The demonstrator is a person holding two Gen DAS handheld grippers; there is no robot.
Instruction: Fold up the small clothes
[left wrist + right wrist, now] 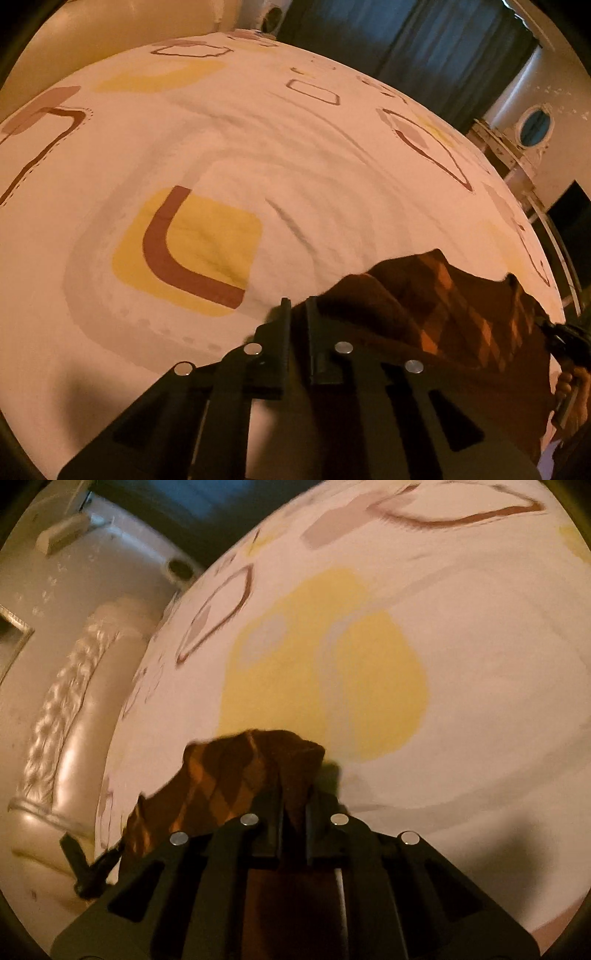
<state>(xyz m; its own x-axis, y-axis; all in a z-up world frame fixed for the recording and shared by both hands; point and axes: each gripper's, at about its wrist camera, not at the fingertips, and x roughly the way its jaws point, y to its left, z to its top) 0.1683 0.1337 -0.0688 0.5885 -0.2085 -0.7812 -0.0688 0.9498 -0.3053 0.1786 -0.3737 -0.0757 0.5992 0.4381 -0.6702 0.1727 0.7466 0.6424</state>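
Note:
A small brown garment with an orange check pattern (pixel 443 306) hangs stretched between my two grippers above a bed. My left gripper (pixel 298 306) is shut on one edge of it; the cloth runs off to the right, where the other gripper (pixel 565 343) and a hand show at the frame's edge. In the right wrist view my right gripper (pixel 291 801) is shut on the other edge of the garment (pixel 236 775), which bunches up in front of the fingers and trails down to the left toward the left gripper (pixel 92 864).
The bed is covered by a white sheet (pixel 258 147) printed with yellow, grey and maroon shapes. A padded cream headboard (pixel 74 720) lies to the left in the right wrist view. Dark curtains (pixel 424 40) and a white dresser with an oval mirror (pixel 532 125) stand beyond the bed.

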